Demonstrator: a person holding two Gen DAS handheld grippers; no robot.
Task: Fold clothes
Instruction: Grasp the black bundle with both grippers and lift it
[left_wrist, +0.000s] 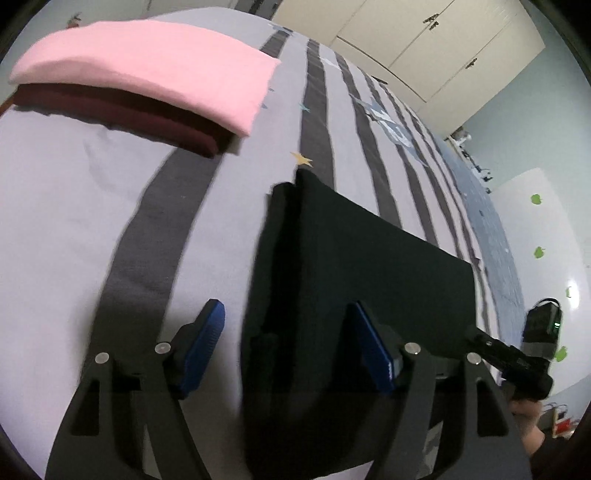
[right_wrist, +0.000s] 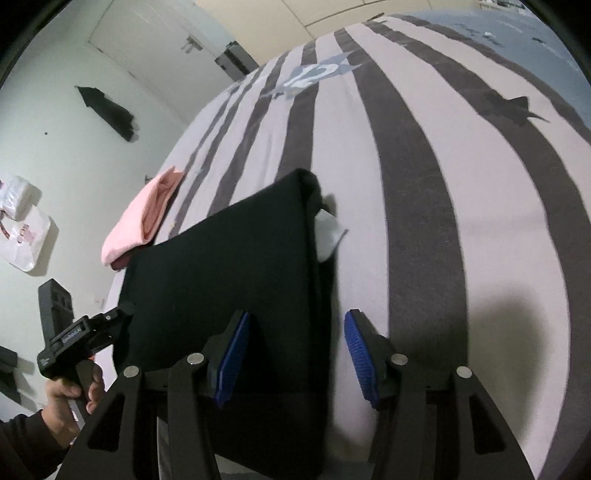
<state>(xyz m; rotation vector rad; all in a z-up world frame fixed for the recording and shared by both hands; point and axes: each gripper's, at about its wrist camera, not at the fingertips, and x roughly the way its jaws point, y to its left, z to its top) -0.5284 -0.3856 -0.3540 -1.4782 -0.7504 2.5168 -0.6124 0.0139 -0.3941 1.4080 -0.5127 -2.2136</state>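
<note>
A folded black garment (left_wrist: 362, 280) lies flat on the striped bed cover (left_wrist: 74, 221). My left gripper (left_wrist: 284, 314) hangs open over its left edge, and neither blue pad (left_wrist: 205, 343) presses on the cloth. In the right wrist view the same black garment (right_wrist: 229, 273) fills the middle, with a white label (right_wrist: 327, 232) sticking out at its right side. My right gripper (right_wrist: 297, 317) stands open astride that right edge, its pads clear of the fabric. A folded pink garment (left_wrist: 147, 70) rests on a folded maroon one (left_wrist: 122, 118) at the far left.
The bed cover (right_wrist: 424, 184) stretches far beyond the garment with grey stripes. Cream wardrobe doors (left_wrist: 424, 44) stand behind the bed. A person's hand (right_wrist: 70, 391) holds the other gripper's handle at the lower left. A plastic bag (right_wrist: 22, 229) lies left of the bed.
</note>
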